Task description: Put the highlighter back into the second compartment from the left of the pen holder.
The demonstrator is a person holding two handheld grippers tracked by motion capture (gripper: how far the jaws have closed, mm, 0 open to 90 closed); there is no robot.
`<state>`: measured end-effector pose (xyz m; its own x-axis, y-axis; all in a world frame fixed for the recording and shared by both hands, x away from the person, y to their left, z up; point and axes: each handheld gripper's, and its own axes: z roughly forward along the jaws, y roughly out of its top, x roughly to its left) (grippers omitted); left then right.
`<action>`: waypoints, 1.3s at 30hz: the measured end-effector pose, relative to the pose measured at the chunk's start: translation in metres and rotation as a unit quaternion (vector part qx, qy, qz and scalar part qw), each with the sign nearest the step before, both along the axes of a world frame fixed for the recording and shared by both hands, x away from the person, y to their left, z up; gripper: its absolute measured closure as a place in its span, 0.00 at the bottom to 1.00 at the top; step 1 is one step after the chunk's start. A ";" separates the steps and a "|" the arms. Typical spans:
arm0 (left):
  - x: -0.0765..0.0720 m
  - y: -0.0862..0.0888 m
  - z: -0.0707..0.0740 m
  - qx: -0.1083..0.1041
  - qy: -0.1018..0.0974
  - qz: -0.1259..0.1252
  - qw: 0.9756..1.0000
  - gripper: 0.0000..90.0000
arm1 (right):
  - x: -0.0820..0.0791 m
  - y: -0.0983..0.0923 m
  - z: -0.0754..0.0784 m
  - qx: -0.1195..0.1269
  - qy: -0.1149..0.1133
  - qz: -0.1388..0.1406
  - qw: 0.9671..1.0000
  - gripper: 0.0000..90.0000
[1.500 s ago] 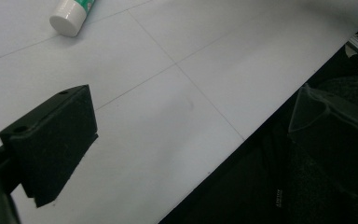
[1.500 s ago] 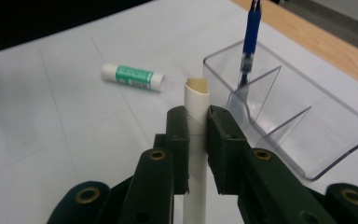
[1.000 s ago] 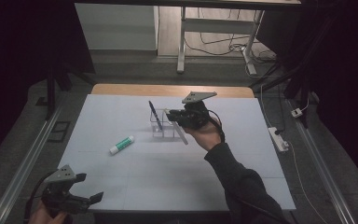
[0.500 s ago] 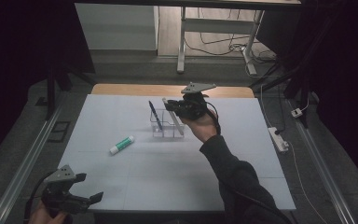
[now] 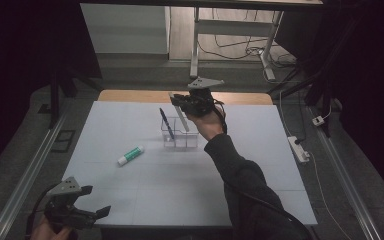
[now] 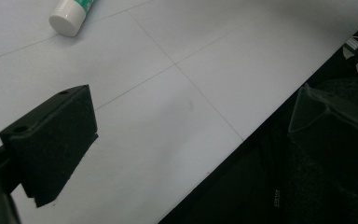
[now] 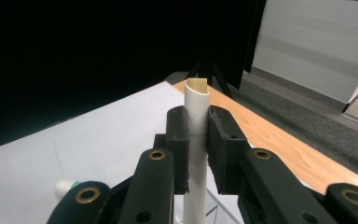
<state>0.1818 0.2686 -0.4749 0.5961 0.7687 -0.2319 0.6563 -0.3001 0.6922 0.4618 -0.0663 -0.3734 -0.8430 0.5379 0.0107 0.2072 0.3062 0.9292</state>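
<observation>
My right gripper is shut on a white pen-like stick with a tan tip, held over a clear holder at the far middle of the mat. In the right gripper view the stick stands upright between the pads. Its lower end slants down to the holder's top. A blue pen leans inside the holder. A green-and-white glue stick lies on the mat to the holder's left, and the left gripper view catches its cap. My left gripper hovers open at the mat's near left corner, nothing between its jaws.
A white mat covers the table, with a strip of bare wood along the far edge. A power strip lies on the floor to the right. A metal desk frame stands behind the table.
The right gripper has carried the white stick away from me and slightly up, from beside the holder to over its far side. The left gripper has stayed put.
</observation>
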 end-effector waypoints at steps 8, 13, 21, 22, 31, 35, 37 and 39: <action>0.000 0.000 0.000 -0.001 0.001 0.000 1.000 0.01 | 0.012 0.008 -0.007 0.011 0.002 -0.015 1.000 0.88; 0.000 0.000 0.000 -0.001 0.000 -0.001 1.000 0.01 | 0.016 0.013 -0.013 0.009 0.001 -0.022 1.000 0.87; 0.000 0.000 0.000 -0.001 0.000 -0.001 1.000 0.01 | 0.021 0.014 -0.024 0.005 0.005 -0.030 1.000 0.87; 0.000 0.000 0.000 -0.001 0.000 -0.001 1.000 0.01 | 0.021 0.014 -0.024 0.005 0.005 -0.030 1.000 0.87; 0.000 0.000 0.000 -0.001 0.001 0.000 1.000 0.01 | 0.021 0.015 -0.039 -0.005 0.014 -0.032 0.999 0.87; 0.000 0.000 0.000 -0.001 0.001 0.000 1.000 0.01 | 0.020 0.014 -0.046 -0.009 0.019 -0.032 0.999 0.87; 0.000 0.000 0.000 -0.001 0.001 0.000 1.000 0.01 | 0.020 0.013 -0.050 -0.012 0.021 -0.032 0.999 0.87; 0.000 0.000 0.000 -0.001 0.001 0.000 1.000 0.01 | 0.019 0.011 -0.054 -0.014 0.025 -0.032 0.999 0.87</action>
